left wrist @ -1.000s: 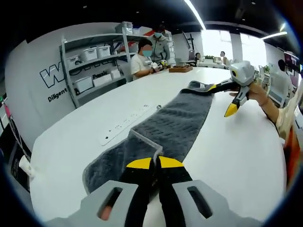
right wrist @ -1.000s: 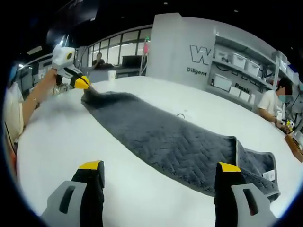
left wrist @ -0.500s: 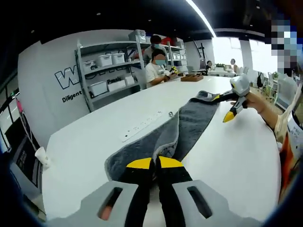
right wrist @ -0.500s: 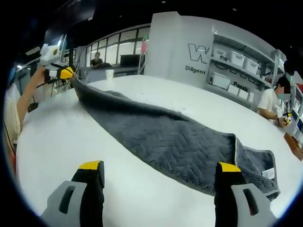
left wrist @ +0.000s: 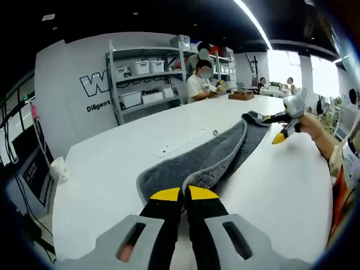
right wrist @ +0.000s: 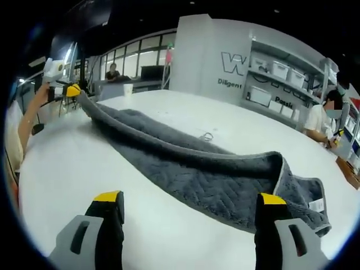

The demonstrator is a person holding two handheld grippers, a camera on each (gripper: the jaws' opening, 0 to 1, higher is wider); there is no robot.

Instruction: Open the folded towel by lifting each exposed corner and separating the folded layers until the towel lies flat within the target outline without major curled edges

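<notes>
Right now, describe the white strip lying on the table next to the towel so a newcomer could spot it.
On the big white round table, look just beyond the long grey towel, on the shelving side. The white strip lies flat there, alongside the towel's long edge, with a small cable loop at its far end. It is narrow, rigid and white.

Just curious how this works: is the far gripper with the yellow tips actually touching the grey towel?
Touching. In the right gripper view, the left gripper pinches the towel corner and lifts that edge.
</notes>
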